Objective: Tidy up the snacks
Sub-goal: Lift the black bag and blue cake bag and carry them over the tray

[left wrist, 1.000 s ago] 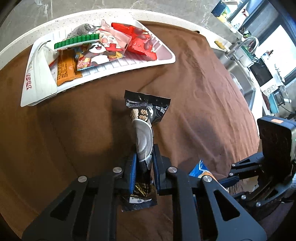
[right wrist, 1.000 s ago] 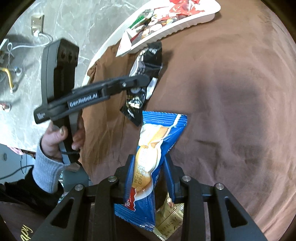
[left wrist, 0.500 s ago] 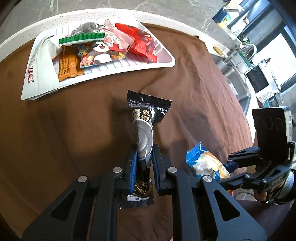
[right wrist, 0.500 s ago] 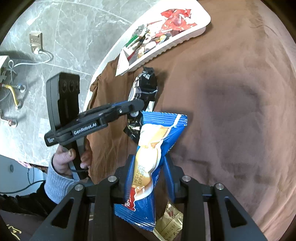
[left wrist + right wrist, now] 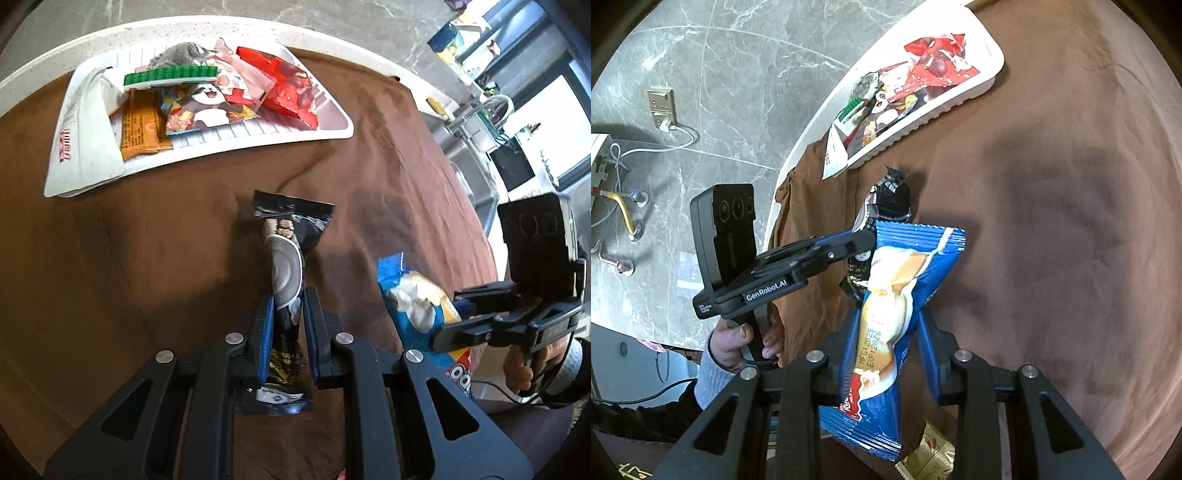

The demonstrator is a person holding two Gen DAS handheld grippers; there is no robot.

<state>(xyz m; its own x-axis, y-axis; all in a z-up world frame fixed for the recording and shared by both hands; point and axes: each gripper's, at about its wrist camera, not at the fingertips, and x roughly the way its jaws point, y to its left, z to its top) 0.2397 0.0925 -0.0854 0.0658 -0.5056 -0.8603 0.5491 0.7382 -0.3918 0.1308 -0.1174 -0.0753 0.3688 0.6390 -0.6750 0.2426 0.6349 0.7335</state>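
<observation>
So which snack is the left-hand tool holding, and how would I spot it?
Start at the white tray of snacks on the brown cloth. Nearer the camera, clear of the tray, a black packet is clamped between the left gripper's blue-padded fingers. It is dark with a silver oval, unlike the bright blue packet beside it.

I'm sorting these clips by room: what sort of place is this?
Most likely a home kitchen or dining area: a faucet over a steel sink beyond a round table draped in brown cloth, with a marble-look floor.
</observation>
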